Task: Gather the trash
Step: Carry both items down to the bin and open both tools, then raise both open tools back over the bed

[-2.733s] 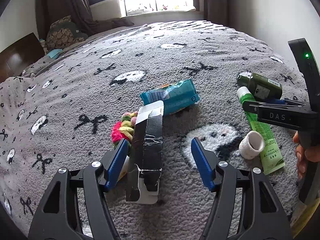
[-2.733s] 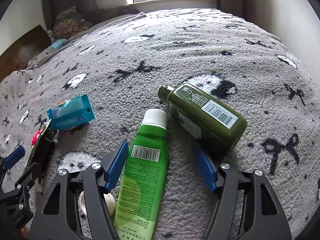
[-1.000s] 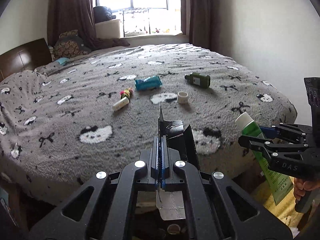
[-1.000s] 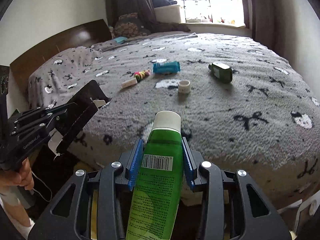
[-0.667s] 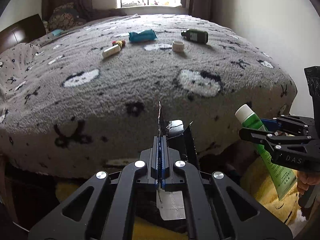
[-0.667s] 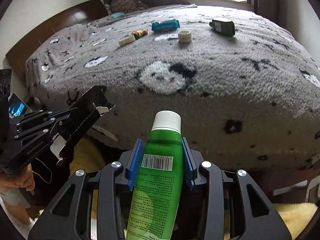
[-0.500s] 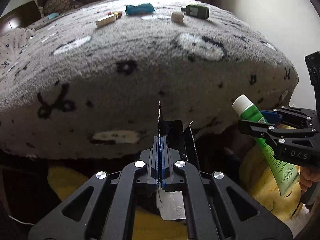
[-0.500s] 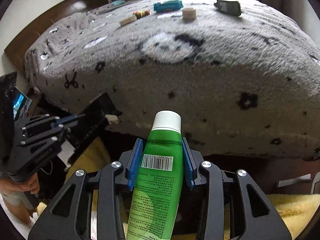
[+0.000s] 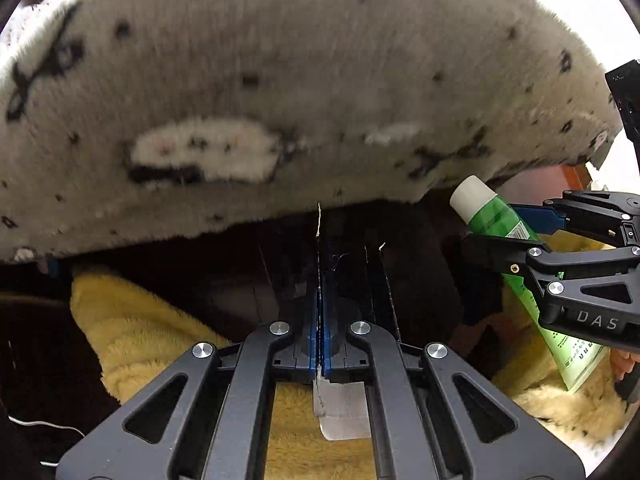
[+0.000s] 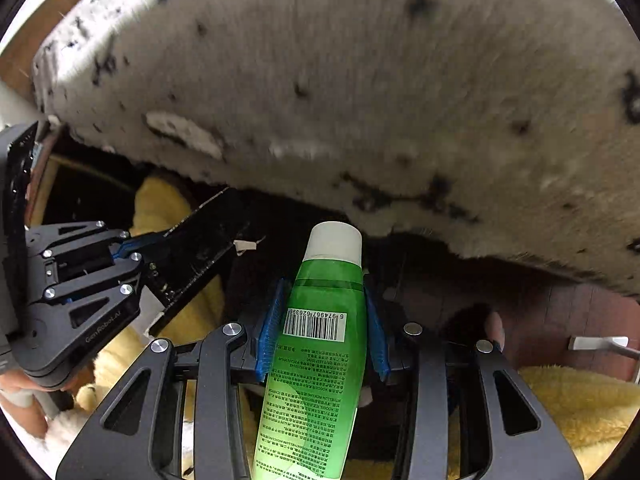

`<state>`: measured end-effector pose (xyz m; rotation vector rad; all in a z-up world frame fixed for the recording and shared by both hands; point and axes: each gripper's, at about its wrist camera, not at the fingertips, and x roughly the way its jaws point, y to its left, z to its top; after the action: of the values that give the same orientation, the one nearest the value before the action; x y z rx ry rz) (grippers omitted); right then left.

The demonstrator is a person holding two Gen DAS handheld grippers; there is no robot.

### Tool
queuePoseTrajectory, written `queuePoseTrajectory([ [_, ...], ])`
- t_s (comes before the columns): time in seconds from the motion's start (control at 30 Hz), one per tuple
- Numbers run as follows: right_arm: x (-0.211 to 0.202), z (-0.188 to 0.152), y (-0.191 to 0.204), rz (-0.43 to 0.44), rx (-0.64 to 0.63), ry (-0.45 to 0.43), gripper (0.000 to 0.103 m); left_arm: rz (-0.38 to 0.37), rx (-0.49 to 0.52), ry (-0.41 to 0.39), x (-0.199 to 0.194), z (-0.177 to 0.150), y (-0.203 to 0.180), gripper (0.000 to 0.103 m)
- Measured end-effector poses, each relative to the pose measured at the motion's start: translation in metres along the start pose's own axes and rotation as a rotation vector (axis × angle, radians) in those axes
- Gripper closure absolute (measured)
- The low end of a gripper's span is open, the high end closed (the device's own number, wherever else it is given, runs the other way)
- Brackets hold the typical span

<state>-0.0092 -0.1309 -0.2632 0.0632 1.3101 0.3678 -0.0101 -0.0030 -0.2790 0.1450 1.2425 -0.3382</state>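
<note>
Green tube (image 10: 320, 344): clamped crosswise between the blue pads (image 10: 272, 332) of the right tongs (image 10: 322, 328), white cap (image 10: 333, 242) pointing forward past the fingertips, barcode side facing the camera, lower end running back under the tongs' frame. In the left wrist view the same tube (image 9: 500, 220) showed at the right edge, tilted, cap uppermost.
Black carton (image 10: 200, 248): flattened, held edge-on by the left tongs (image 9: 320, 320); one thin wall of it was pinched between the pads, the rest standing forward of the fingertips, and a white taped flap (image 9: 344, 412) hung behind them.
Right tongs: partly closed, gripping the green tube on both sides.
Left tongs: pressed fully together on the carton wall, no gap visible between the pads.
Relative placing: the two tongs sat near each other, side by side, each visible in the other's view, both aimed steeply downward; tube and carton were apart, not touching.
Bed blanket (image 9: 320, 80): grey fleece with black and white marks, blurred, its hanging edge filling the upper part of both views above the held items.
Yellow fleece (image 9: 140, 328): lay below both tongs.
Space under the bed edge: dark; contents could not be told.
Hand (image 10: 24, 404): partly seen gripping the left tongs' handle.
</note>
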Motion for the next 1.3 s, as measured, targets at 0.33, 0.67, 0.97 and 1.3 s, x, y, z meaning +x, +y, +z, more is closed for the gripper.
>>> queuePoseTrajectory([
  [0.33,0.029,0.000,-0.004,-0.005,0.021,0.081,0.064,-0.038,-0.025,0.123,0.041,-0.011,0.007,0.102],
  [0.67,0.035,0.010,-0.005,-0.022,0.042,0.079,0.061,-0.035,-0.030,0.126,0.046,-0.006,0.013,0.087],
  [0.97,0.012,0.012,-0.014,-0.058,0.054,0.014,0.052,-0.014,-0.046,0.082,0.021,0.004,0.020,0.061],
  [1.3,-0.040,0.016,-0.032,-0.100,0.089,-0.133,0.022,0.040,0.000,-0.057,-0.034,0.022,0.012,0.029],
])
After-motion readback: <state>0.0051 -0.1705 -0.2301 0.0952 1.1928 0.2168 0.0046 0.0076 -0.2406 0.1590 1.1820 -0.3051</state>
